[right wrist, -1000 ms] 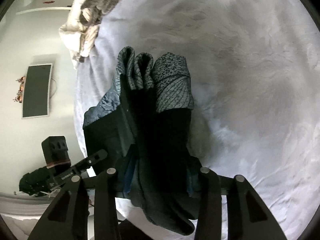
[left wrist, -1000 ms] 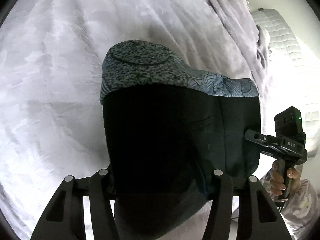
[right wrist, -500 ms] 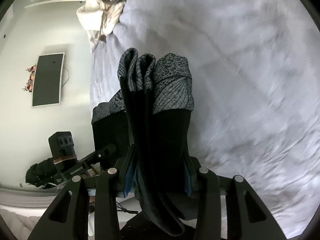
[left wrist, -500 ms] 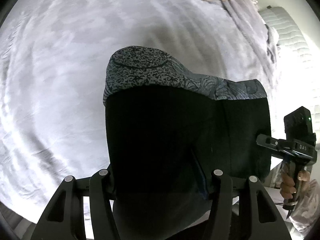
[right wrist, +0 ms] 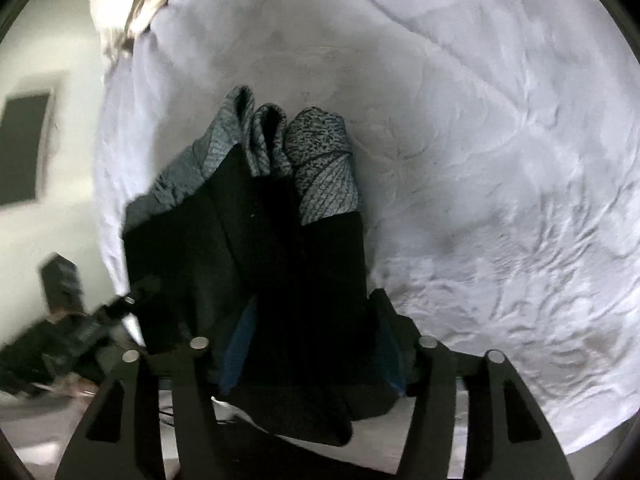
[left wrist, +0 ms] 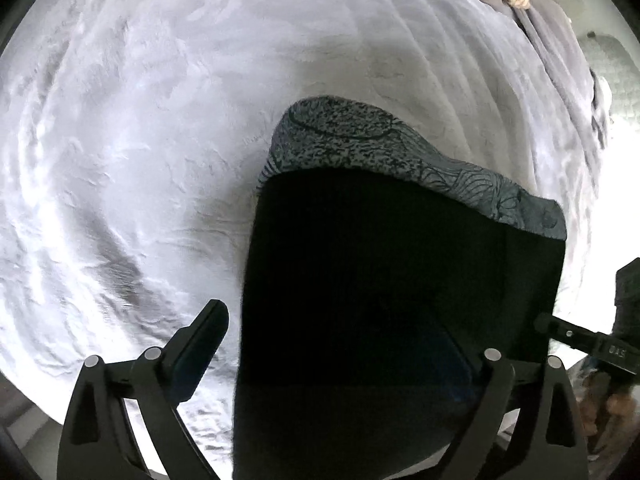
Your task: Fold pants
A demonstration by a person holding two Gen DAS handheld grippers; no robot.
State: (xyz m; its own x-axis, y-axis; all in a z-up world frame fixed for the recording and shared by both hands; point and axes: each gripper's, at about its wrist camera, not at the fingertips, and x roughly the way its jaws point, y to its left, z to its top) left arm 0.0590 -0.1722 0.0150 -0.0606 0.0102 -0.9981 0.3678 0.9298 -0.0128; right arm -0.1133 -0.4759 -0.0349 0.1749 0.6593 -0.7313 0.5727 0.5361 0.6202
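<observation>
The left claw (left wrist: 344,344) has just been opening and is spread wide, one finger clear of the pants (left wrist: 400,280). The right claw (right wrist: 312,332) has been opening too, pants between its fingers; pinching or not, one cannot tell. The folded pants hang over the bed (left wrist: 160,140). Next: lay them down flat. Far off lies a heap of clothes (right wrist: 128,8); nothing blocks.

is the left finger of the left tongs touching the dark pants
Apart. The left wrist view shows pale bedspread between that finger and the dark fabric pants; the left tongs have just been opening, pants between their jaws.
</observation>
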